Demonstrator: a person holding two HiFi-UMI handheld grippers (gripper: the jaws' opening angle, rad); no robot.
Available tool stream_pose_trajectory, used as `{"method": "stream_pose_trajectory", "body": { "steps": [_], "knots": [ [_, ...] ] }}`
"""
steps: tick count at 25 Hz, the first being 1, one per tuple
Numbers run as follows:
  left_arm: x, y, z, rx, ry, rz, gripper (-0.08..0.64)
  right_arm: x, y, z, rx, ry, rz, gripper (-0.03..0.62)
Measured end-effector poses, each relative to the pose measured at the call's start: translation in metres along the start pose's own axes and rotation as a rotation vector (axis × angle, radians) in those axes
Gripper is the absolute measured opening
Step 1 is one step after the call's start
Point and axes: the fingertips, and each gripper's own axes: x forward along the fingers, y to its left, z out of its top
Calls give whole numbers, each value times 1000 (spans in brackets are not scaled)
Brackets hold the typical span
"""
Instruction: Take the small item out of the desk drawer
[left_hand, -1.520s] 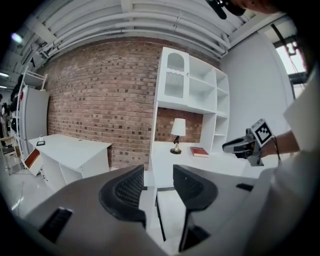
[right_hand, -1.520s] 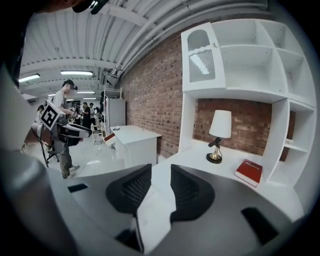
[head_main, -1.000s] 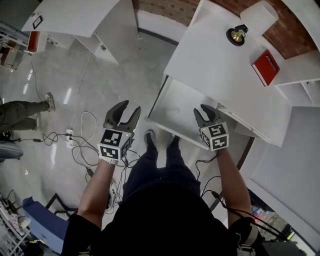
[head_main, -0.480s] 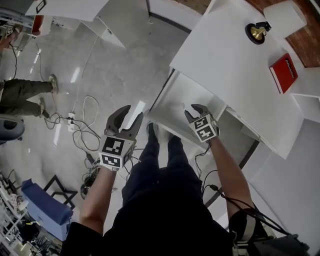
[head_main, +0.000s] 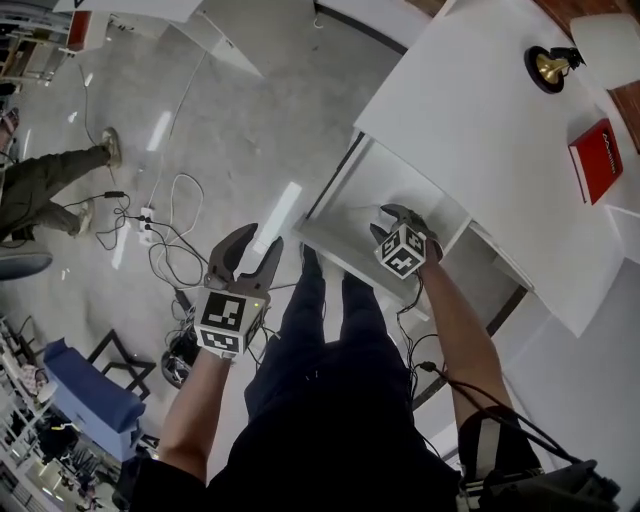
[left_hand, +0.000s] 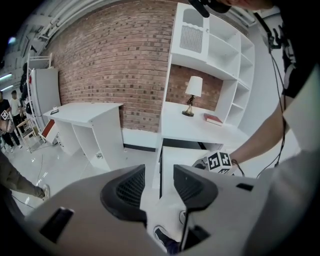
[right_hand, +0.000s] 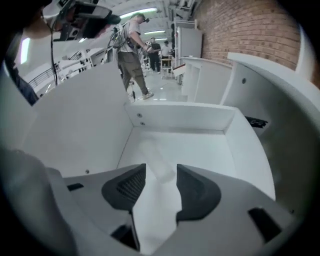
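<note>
The white desk drawer (head_main: 345, 195) stands pulled out under the desk top (head_main: 480, 130). My right gripper (head_main: 396, 221) reaches down inside it. In the right gripper view a small pale, cylinder-like item (right_hand: 152, 160) lies on the drawer floor (right_hand: 200, 150). Its near end sits between the tips of my right gripper (right_hand: 161, 187), whose jaws are opening and do not press on it. The head view does not show the item. My left gripper (head_main: 251, 250) hangs open and empty over the floor, left of the drawer; the left gripper view shows it (left_hand: 159, 185) pointed toward the drawer (left_hand: 175, 160).
On the desk top stand a lamp (head_main: 548, 65) and a red book (head_main: 598, 160). Cables and a power strip (head_main: 160, 245) lie on the floor to the left. Another person's leg (head_main: 50, 180) shows at the far left, and a second white desk (head_main: 210, 30) at the top.
My right gripper has moved from the drawer's front edge down into the drawer. My left gripper has stayed beside the drawer's left side, still open.
</note>
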Motion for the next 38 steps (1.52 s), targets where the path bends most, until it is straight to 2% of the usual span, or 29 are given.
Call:
{"method": "stream_pose_trajectory", "body": {
  "steps": [5,8,13,17,21,25,29,33,38],
  "knots": [
    [8,1,-11,-12,11,6,169,30,3,-7,-121,45,13,201],
    [13,2,-17,-17,22,6,169,41,2,-10,-141,69,13,196],
    [17,3,-21,-34,42,-5,169,47,6,-13,-136,126,9,144],
    [19,1,-12,-33,35,-18,169,40,4,-18,-37,140,-1,129],
    [21,0,-1,-18,19,-33,169,20,-5,-8,156,53,-16,126],
    [22,-2,14,-21,-3,-57,169,-18,-14,9,261,-30,-48,126],
    [23,-9,44,-1,-51,-86,169,-68,-27,23,341,-106,-105,126],
    [17,-12,87,48,-134,-119,169,-124,-47,44,425,-198,-203,126],
    [-8,-12,123,53,-195,-141,169,-194,-51,65,517,-283,-301,126]
  ]
}}
